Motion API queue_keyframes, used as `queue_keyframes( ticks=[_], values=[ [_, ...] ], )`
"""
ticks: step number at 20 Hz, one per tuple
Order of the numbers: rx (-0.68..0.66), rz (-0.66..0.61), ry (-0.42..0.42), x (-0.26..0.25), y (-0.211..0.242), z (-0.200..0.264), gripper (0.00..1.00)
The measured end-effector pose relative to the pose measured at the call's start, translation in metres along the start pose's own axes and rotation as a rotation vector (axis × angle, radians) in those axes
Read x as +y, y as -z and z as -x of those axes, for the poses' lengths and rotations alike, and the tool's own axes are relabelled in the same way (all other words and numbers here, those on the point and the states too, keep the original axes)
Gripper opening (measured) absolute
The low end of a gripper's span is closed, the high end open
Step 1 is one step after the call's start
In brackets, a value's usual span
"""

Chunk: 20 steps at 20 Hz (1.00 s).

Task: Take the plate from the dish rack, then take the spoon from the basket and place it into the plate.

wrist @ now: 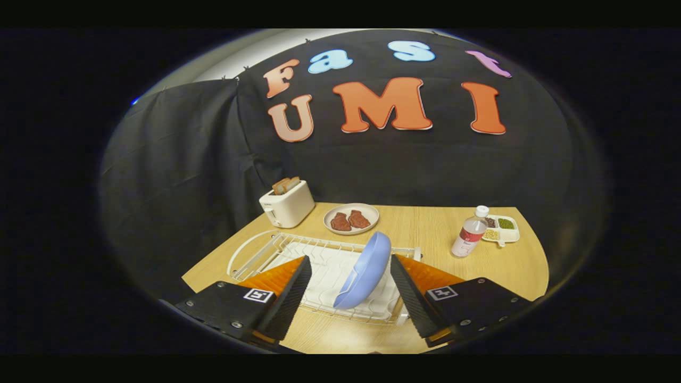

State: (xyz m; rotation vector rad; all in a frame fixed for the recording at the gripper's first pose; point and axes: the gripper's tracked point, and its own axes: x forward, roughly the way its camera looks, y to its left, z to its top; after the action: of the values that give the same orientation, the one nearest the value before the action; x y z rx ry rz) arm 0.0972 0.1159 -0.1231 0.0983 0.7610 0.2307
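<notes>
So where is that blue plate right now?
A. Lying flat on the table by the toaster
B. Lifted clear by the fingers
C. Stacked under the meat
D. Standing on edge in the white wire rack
D: the blue plate stands tilted on edge in the dish rack, between the open gripper's fingers, neither one visibly pressing on it.

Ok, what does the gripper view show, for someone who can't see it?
A blue plate stands on edge in a white wire dish rack, between the open hand-held gripper fingers. Beyond, on the wooden table: a toaster, a plate of meat, and a bottle.
</notes>
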Motion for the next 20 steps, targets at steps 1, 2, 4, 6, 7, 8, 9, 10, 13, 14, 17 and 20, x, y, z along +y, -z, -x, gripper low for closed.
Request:
queue_keyframes(
  ticks=[1,2,4,6,7,8,9,10,13,14,17,20],
  values=[
    [0.027,-0.004,0.003,0.0,0.002,-0.006,0.87],
    [0.055,-0.008,-0.003,0.001,0.006,-0.012,0.84],
    [0.118,-0.023,0.0,-0.001,0.014,-0.023,0.8],
    [0.173,-0.037,0.024,-0.007,0.022,-0.031,0.71],
    [0.193,-0.039,0.034,-0.011,0.024,-0.035,0.68],
    [0.214,-0.043,0.047,-0.015,0.027,-0.039,0.63],
    [0.234,-0.044,0.057,-0.016,0.03,-0.043,0.61],
    [0.247,-0.048,0.062,-0.016,0.031,-0.047,0.59],
    [0.301,-0.037,0.078,-0.015,0.043,-0.06,0.56],
    [0.317,-0.026,0.093,-0.017,0.048,-0.063,0.56],
    [0.344,-0.022,0.113,-0.016,0.054,-0.071,0.53],
    [0.424,-0.02,0.131,-0.015,0.073,-0.077,0.53]
  ],
)
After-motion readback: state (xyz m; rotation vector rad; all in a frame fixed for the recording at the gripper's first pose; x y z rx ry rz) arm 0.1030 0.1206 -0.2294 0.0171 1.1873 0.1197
